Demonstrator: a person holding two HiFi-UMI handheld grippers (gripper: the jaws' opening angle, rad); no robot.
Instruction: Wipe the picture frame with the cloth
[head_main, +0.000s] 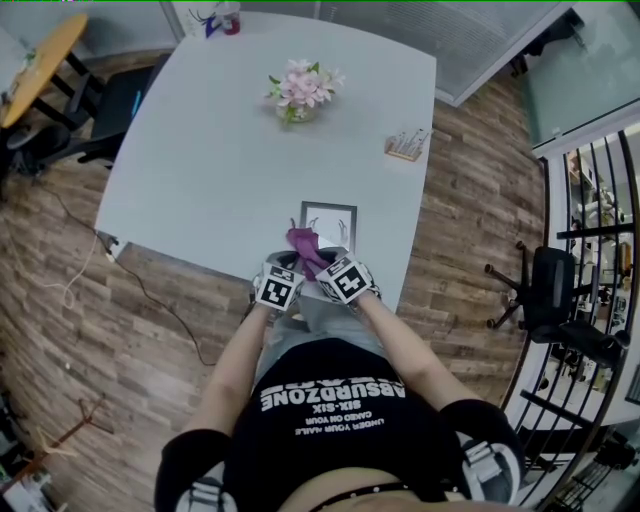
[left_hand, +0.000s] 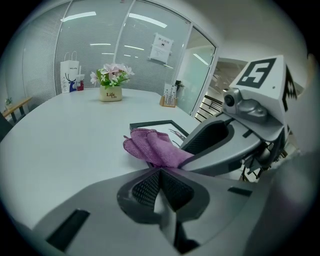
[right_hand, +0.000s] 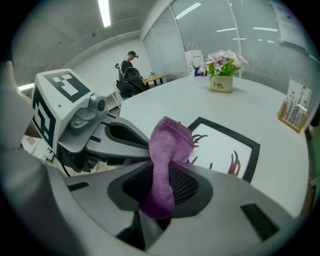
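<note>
**Current state.** We are gripping the cloth in the right claw. Its jaws are clenched on the lower part of the purple fabric, and the free end is bunching up above the pads. The left claw is clenched as well, with nothing visible between its pads. Its tips are sitting just beside the cloth.

**Workpiece.** The picture frame is lying flat on the tabletop, close to the near edge and directly ahead of both claws. In the head view the cloth is overhanging the frame's near border. Whether it is touching the glass cannot be determined.

**Procedure for this step, as we are judging it:**
1. We are lowering the right claw until the loose fold, not the jaw tips, is pressing on the frame face. Hard jaw contact is likely to scratch the surface.
2. We are keeping pressure light and strokes parallel to the frame edges, since the frame is unsecured and near the tabletop edge.
3. We are bringing the left claw onto a frame corner to stop it sliding.
4. We are keeping the right claw's grip firm, because the fabric is thin and may slip out.
</note>
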